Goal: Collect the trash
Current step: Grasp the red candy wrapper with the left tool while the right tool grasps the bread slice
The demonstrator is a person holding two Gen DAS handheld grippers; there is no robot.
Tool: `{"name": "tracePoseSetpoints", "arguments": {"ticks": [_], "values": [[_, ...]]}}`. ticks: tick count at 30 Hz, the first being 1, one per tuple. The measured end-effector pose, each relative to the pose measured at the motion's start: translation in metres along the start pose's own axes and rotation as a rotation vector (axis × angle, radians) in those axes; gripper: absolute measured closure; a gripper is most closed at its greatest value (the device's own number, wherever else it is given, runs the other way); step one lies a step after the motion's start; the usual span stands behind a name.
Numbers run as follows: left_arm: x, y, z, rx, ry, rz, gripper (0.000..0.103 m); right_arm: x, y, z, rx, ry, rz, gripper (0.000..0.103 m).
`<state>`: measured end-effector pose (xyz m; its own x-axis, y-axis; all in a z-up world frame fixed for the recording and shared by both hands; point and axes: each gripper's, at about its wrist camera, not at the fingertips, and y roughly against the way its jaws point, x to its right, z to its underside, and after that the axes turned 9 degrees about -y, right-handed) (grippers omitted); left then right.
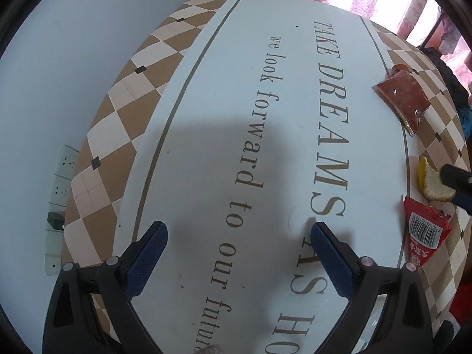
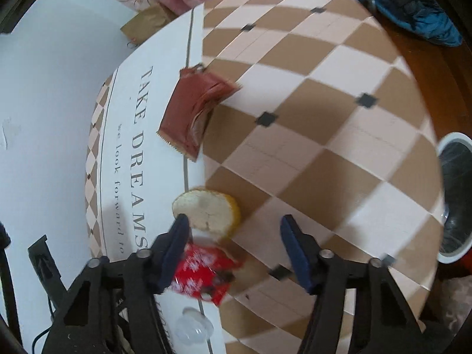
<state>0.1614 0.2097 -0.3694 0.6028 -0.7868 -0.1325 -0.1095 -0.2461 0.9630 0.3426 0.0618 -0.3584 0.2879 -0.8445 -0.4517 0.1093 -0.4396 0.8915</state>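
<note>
Both my grippers hang released over the table, trash lying along its checkered border.

My left gripper (image 1: 239, 244) is spread wide over the white printed centre of the table (image 1: 206, 94), gripping nothing. My right gripper (image 2: 233, 230) is just as wide, its left finger overlapping the edge of the peel (image 2: 206, 211), a thick curved piece with pale pith up and yellow rind at its rim. Just below it lies the red wrapper (image 2: 206, 274), crinkled and glossy with white print. Farther off is the brown packet (image 2: 191, 109), flat, shiny foil with serrated ends, its long axis running roughly along the grey border line. A white bin (image 2: 451, 197) with a dark liner stands beyond the table's right edge.
</note>
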Motion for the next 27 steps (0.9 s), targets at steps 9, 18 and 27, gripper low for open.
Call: {"name": "tracePoseSetpoints", "arguments": {"ticks": [9, 18, 27], "values": [[0.022, 0.028, -0.002, 0.045, -0.075, 0.005, 0.003, 0.004, 0.026, 0.004, 0.089, 0.059, 0.083, 0.094], [0.105, 0.067, -0.001, 0.081, -0.207, 0.296, 0.006, 0.067, 0.07, 0.014, 0.182, 0.016, 0.193, 0.094], [0.137, 0.049, -0.023, 0.062, -0.215, 0.283, 0.083, 0.089, 0.057, 0.028, 0.158, -0.022, 0.202, 0.094]]}}
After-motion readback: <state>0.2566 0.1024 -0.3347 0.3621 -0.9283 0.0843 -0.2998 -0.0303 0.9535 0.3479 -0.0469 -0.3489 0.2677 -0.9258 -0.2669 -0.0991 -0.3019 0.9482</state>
